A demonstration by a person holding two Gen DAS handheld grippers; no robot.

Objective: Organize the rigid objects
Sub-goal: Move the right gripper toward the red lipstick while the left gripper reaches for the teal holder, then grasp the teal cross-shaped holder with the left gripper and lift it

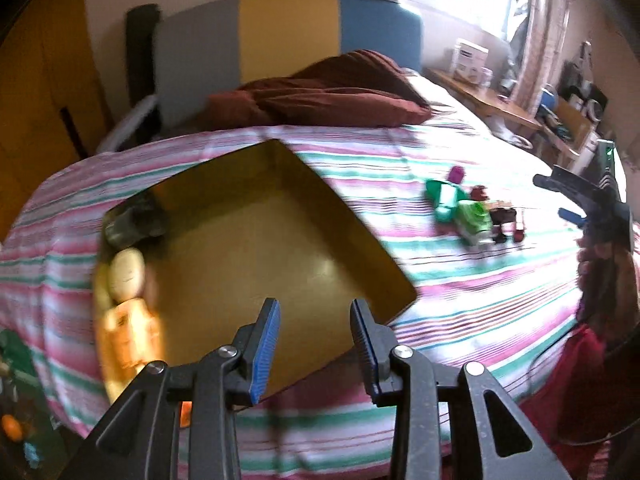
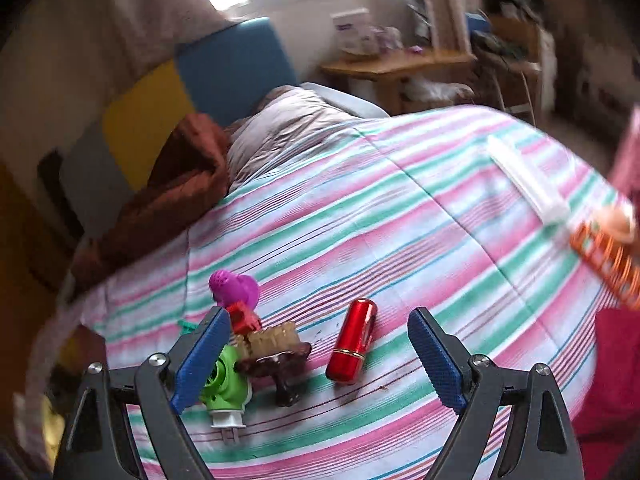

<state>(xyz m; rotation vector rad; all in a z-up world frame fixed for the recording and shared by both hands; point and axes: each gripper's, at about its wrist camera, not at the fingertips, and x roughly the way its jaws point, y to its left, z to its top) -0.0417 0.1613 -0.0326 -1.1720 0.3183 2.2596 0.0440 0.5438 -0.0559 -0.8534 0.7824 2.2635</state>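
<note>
An open cardboard box (image 1: 280, 240) lies on the striped bedspread (image 1: 460, 300). At its left side are a wooden doll with an orange body (image 1: 126, 300) and a dark object (image 1: 132, 224). My left gripper (image 1: 315, 304) hovers over the box's near corner, its jaws a little apart with nothing between them. My right gripper (image 2: 316, 320) stands wide open above a red lipstick tube (image 2: 352, 346) and a brown hair claw (image 2: 272, 356). A green plug-in device (image 2: 226, 384), a small red toy (image 2: 242, 316) and a purple piece (image 2: 234, 288) lie by its left finger. The same pile (image 1: 468, 212) shows in the left wrist view.
A maroon blanket (image 1: 332, 92) lies at the head of the bed before a grey, yellow and blue headboard (image 1: 288, 36). A white tube (image 2: 528, 176) and an orange packet (image 2: 608, 252) rest near the bed's right edge. A wooden side table (image 2: 392, 66) stands beyond.
</note>
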